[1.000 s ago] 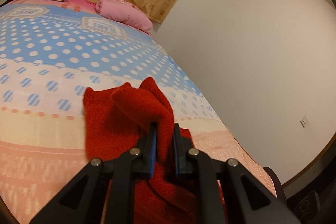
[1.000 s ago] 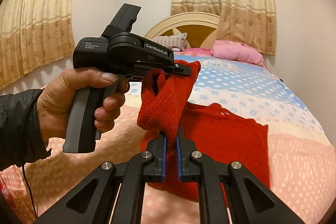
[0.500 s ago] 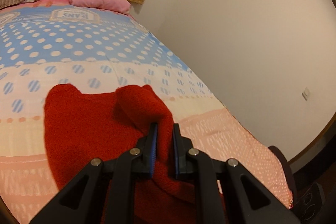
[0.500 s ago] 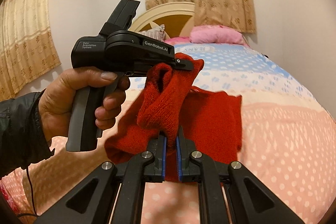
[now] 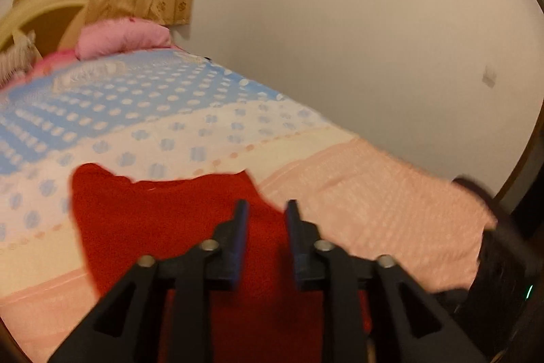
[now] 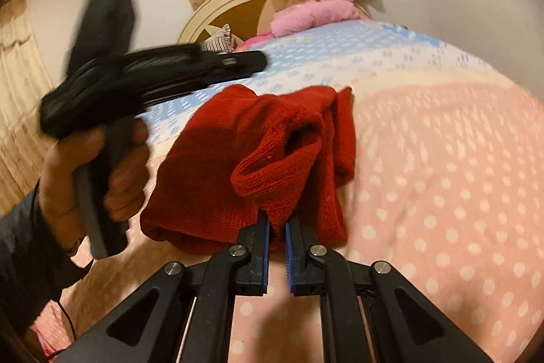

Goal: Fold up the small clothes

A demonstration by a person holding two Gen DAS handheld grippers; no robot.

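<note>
A small red knit garment [image 5: 163,220] lies on the bed; in the right wrist view it [image 6: 272,159] is bunched and folded over itself. My left gripper [image 5: 265,210] is open and empty just above the garment's near right part; its body [image 6: 153,70] shows in the right wrist view, held above the cloth. My right gripper [image 6: 277,220] is nearly closed, pinching a fold of the red garment at its near edge.
The bed [image 6: 442,193] has a spotted cover, blue at the far end and pink near me. A pink pillow [image 5: 122,36] and a headboard [image 6: 224,9] are at the far end. A wall [image 5: 340,22] runs along the bed's right side.
My left gripper has opened and let go of the red garment, which dropped flat below it. My right gripper still grips its fold and has lowered toward the bed.
</note>
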